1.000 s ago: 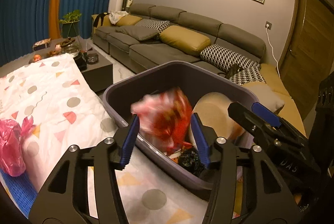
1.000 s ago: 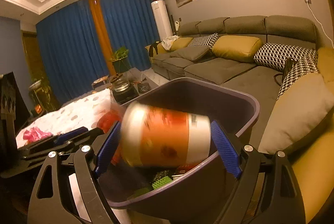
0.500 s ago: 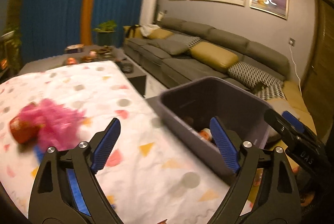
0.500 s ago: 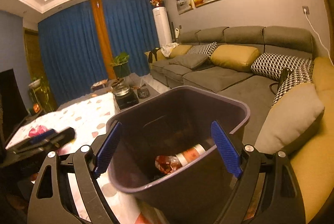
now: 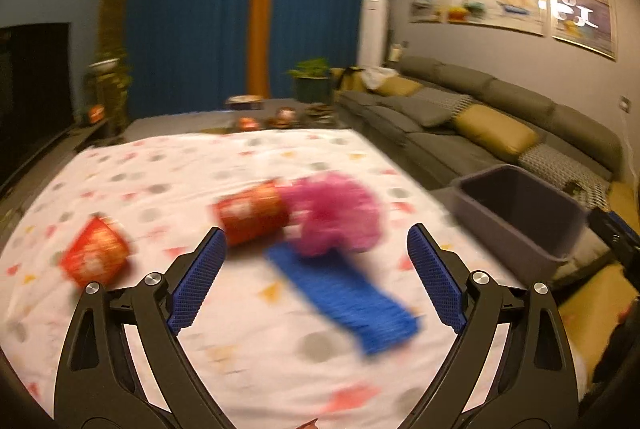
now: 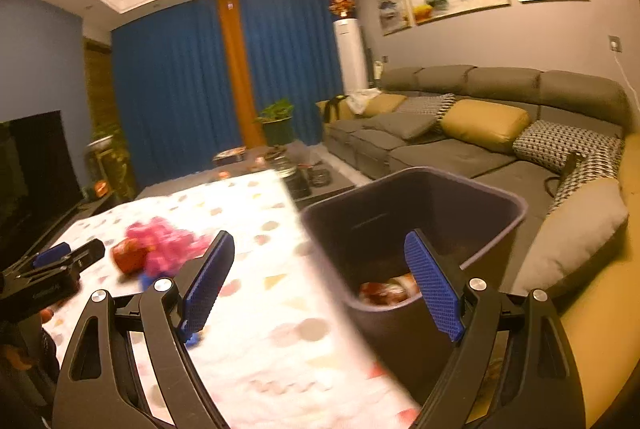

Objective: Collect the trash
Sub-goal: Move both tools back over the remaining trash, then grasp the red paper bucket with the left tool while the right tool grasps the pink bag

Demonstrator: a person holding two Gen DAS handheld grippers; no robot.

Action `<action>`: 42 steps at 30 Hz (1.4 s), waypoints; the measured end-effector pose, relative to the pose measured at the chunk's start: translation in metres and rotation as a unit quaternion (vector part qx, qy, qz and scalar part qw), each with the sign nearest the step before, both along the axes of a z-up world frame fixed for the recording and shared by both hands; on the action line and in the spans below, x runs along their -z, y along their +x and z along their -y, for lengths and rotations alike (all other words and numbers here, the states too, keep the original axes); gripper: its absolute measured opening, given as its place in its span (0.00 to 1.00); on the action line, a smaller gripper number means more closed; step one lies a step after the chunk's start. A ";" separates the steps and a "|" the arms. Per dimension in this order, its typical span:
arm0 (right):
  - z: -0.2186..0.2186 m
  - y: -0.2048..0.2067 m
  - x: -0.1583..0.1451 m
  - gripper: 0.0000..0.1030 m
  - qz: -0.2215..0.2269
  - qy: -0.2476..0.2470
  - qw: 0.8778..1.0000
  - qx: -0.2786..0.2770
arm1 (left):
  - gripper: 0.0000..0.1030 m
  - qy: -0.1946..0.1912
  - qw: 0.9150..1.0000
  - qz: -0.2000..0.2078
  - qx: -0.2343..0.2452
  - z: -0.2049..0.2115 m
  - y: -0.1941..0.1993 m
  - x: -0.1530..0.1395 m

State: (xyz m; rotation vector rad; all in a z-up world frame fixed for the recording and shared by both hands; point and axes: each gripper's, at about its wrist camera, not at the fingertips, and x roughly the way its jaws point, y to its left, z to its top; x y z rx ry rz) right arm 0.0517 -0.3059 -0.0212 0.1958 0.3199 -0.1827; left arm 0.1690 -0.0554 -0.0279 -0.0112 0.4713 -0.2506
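My left gripper (image 5: 316, 277) is open and empty above the table, facing a red cup (image 5: 252, 215) lying on its side, a crumpled pink bag (image 5: 336, 215) and a flat blue item (image 5: 344, 297). A second red cup (image 5: 94, 255) lies further left. My right gripper (image 6: 320, 281) is open and empty beside the dark grey trash bin (image 6: 500, 205), with dropped trash (image 6: 384, 291) inside. The bin also shows in the left wrist view (image 5: 520, 213). The left gripper shows at the left of the right wrist view (image 6: 52, 265).
The table has a white cloth with coloured dots (image 5: 160, 173). A grey sofa with yellow and patterned cushions (image 6: 480, 125) runs along the right wall. A low coffee table with items (image 6: 280, 165) stands behind. A TV (image 6: 32, 165) is at the left.
Both grippers dropped their trash into the bin and opened. The left gripper swung left from the bin to the table trash. The right gripper turned left, part way off the bin.
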 end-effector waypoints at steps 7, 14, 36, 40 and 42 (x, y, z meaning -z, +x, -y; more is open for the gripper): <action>-0.052 0.007 0.000 0.82 -0.010 -0.007 0.999 -0.047 | 0.87 0.012 0.996 -0.003 -0.087 -0.098 -0.006 0.004; -0.094 0.026 0.004 0.82 -0.026 -0.023 0.997 -0.075 | 0.87 0.014 0.993 -0.017 -0.118 -0.160 0.004 0.018; -0.131 0.082 0.020 0.82 -0.058 -0.041 0.994 -0.085 | 0.87 -0.018 0.989 -0.126 -0.074 -0.193 0.086 0.064; -0.131 0.101 0.024 0.82 -0.069 -0.041 0.993 -0.086 | 0.73 -0.036 0.987 -0.142 -0.061 -0.196 0.090 0.069; -0.132 0.110 0.025 0.82 -0.072 -0.044 0.993 -0.086 | 0.65 -0.043 0.987 -0.148 -0.054 -0.197 0.091 0.071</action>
